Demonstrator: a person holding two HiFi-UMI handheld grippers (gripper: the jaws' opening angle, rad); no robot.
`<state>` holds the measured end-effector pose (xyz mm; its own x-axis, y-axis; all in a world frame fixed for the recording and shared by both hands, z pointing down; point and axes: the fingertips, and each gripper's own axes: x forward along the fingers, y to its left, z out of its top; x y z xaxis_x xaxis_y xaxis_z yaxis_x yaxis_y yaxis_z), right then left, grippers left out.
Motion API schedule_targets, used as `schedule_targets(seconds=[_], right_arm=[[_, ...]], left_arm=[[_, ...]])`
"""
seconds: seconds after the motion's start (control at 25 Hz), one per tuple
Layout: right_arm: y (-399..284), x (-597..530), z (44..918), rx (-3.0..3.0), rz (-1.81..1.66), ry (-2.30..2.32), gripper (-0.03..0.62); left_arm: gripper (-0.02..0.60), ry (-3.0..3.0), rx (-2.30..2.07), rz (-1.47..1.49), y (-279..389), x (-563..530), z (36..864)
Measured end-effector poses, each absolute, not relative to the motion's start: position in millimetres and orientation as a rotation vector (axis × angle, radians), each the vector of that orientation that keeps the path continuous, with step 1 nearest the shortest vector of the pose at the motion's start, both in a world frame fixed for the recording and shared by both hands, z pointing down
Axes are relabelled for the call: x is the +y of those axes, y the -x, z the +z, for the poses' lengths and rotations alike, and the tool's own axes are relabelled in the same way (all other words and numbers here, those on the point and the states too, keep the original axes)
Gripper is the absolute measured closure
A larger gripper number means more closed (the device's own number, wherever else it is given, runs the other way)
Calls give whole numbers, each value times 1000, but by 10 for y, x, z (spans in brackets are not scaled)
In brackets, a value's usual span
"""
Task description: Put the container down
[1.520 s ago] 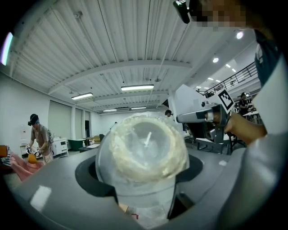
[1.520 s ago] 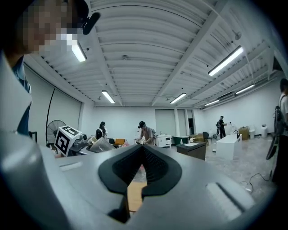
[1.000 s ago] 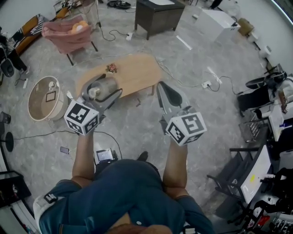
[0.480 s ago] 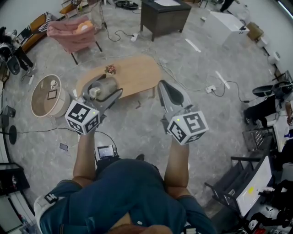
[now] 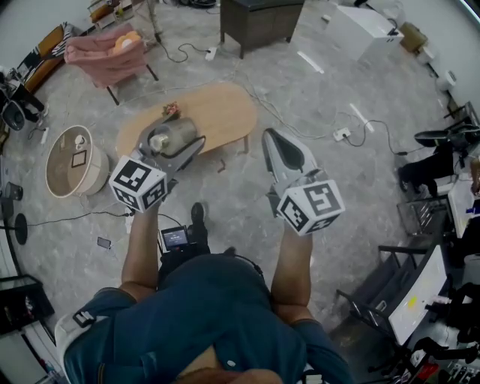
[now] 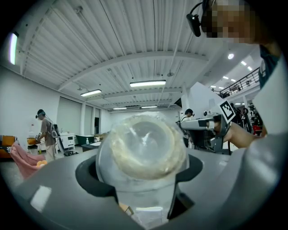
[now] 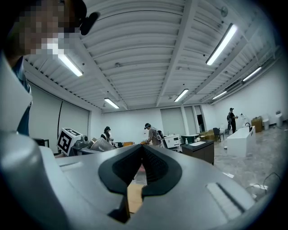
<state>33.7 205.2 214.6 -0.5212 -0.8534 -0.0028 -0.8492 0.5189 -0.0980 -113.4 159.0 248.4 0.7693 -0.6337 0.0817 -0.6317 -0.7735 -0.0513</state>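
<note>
A clear round container (image 5: 168, 137) with a pale lid lies on its side between the jaws of my left gripper (image 5: 175, 142), which is shut on it. The head view shows it in the air over the near left end of a low oval wooden table (image 5: 221, 112). Seen from the left gripper view, the container (image 6: 143, 148) fills the middle, its round end facing the camera, jaws at both its sides. My right gripper (image 5: 272, 137) is held level beside it to the right, shut and empty; its tips (image 7: 141, 147) meet in the right gripper view.
A small plant-like thing (image 5: 171, 109) stands on the table's far left. A round pale table (image 5: 60, 176) is at the left, a pink chair (image 5: 101, 54) behind it. A dark cabinet (image 5: 259, 22) and cables (image 5: 352, 127) are further back. A small device (image 5: 175, 238) lies by my feet.
Both grippers have moved forward together toward the wooden table, the container still held. A foot has come into view below the left gripper.
</note>
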Motion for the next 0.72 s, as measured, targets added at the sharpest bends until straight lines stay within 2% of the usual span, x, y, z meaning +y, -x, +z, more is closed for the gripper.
schedule_targets(seconds=[0.24, 0.72], right_arm=[[-556, 1681, 2143, 2654, -124, 1637, 585], [-357, 603, 2070, 2576, -124, 1814, 585]], left_arm=[[244, 3001, 942, -32, 799, 1035, 2454], [244, 3033, 772, -54, 859, -242, 2474]])
